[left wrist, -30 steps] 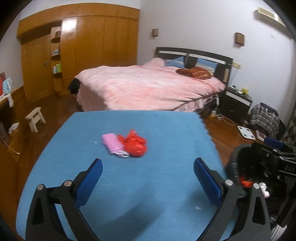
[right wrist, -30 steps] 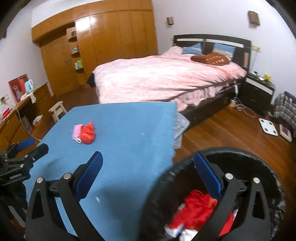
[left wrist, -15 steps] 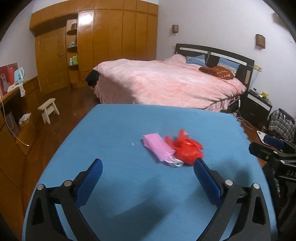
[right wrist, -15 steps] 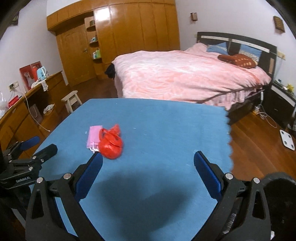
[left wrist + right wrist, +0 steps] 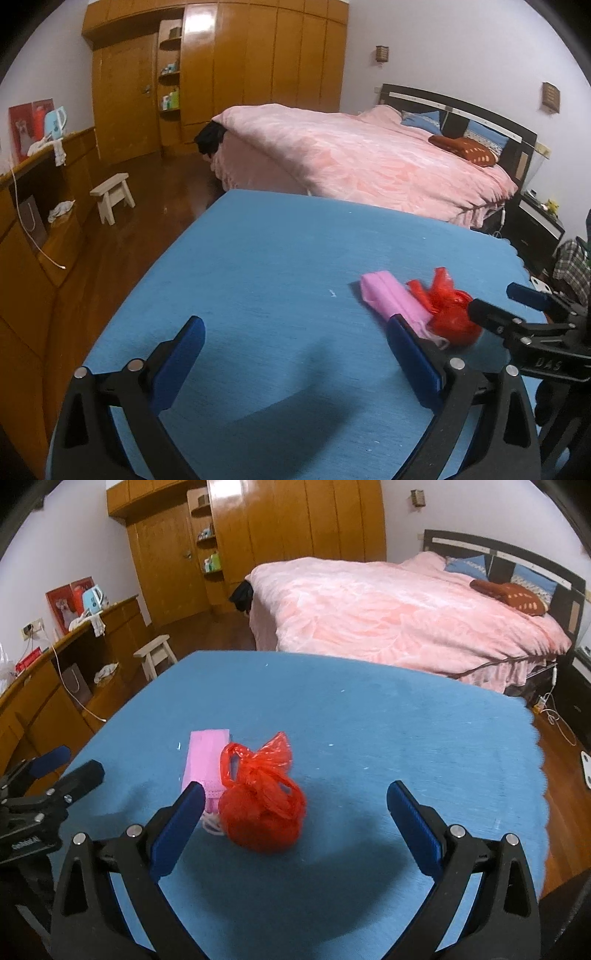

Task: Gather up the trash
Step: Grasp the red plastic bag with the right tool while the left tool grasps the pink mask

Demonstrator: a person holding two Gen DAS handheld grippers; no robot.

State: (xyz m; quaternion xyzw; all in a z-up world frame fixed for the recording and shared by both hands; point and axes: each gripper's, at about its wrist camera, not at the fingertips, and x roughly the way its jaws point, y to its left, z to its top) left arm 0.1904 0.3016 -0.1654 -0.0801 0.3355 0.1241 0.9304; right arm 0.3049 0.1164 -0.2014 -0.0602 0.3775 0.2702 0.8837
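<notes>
A knotted red plastic bag (image 5: 262, 812) lies on the blue table cover (image 5: 406, 746), touching a pink face mask (image 5: 207, 764) on its left. My right gripper (image 5: 295, 812) is open and low over the table, the bag just ahead of its left finger. In the left wrist view the red bag (image 5: 452, 317) and the pink mask (image 5: 391, 297) sit to the right. My left gripper (image 5: 293, 349) is open over bare cover, its right finger next to the mask. The right gripper's fingers (image 5: 491, 317) reach the bag from the right.
A bed with a pink quilt (image 5: 399, 605) stands beyond the table. Wooden wardrobes (image 5: 280, 539) line the far wall. A low wooden cabinet (image 5: 33, 229) and a small white stool (image 5: 112, 195) are on the left. A black bin rim (image 5: 565, 904) shows at the lower right.
The right gripper swung left from over the black bin to the red bag. The left gripper turned left, so the bag and mask now sit at its right finger.
</notes>
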